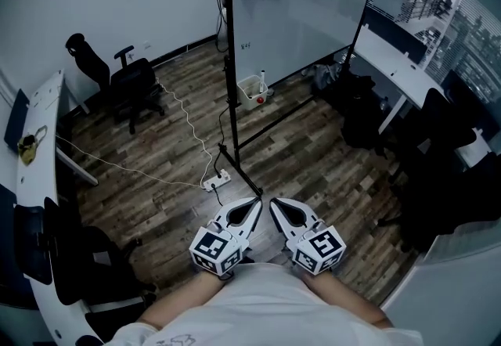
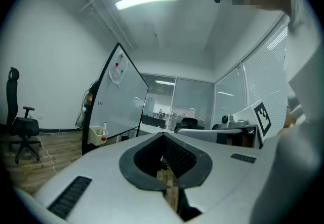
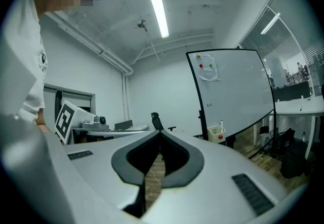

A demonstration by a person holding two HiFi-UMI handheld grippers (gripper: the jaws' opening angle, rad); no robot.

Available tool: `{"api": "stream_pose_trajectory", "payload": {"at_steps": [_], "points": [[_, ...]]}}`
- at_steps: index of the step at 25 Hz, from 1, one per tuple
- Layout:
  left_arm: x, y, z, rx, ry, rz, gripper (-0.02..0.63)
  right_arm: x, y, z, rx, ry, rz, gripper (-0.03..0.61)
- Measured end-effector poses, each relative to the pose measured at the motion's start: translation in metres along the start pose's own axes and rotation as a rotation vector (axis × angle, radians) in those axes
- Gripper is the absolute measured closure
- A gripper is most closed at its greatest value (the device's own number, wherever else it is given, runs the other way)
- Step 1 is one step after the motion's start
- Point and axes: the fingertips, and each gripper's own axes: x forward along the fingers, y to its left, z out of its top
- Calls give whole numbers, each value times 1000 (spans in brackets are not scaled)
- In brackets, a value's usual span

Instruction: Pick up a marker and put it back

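Observation:
A white marker point(image 1: 262, 76) stands upright in a small white basket point(image 1: 254, 92) at the foot of the rolling whiteboard point(image 1: 301, 0). It is a few steps ahead of me. My left gripper point(image 1: 254, 203) and right gripper point(image 1: 276, 204) are held side by side close to my body, both shut with nothing between the jaws. In the left gripper view the basket point(image 2: 97, 135) with the marker point(image 2: 105, 126) hangs on the whiteboard point(image 2: 120, 97), beyond my left gripper point(image 2: 163, 135). The right gripper view shows the basket point(image 3: 216, 133) and whiteboard point(image 3: 233, 91) past my right gripper point(image 3: 160, 132).
A power strip point(image 1: 217, 178) with a white cable lies on the wood floor beside the whiteboard's black base bar point(image 1: 241, 172). A black office chair point(image 1: 127, 83) stands at the back left. White desks run along the left point(image 1: 37, 150) and right point(image 1: 398, 63); dark chairs and bags point(image 1: 435, 150) crowd the right.

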Motion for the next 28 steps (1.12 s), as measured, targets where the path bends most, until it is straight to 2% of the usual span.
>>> {"api": "stream_pose_trajectory", "payload": {"at_steps": [10, 17, 21, 25, 28], "points": [[23, 103, 46, 57, 9, -39, 609, 100, -33, 31, 16, -41, -95, 568], [38, 128, 43, 36, 32, -76, 609, 123, -50, 31, 38, -40, -133, 568], [42, 133, 40, 45, 34, -69, 609, 132, -56, 26, 50, -29, -112, 568], [48, 152, 49, 56, 12, -14, 609, 151, -67, 24, 75, -6, -63, 568], [54, 163, 52, 47, 8, 22, 609, 160, -72, 28, 55, 3, -34, 568]]}}
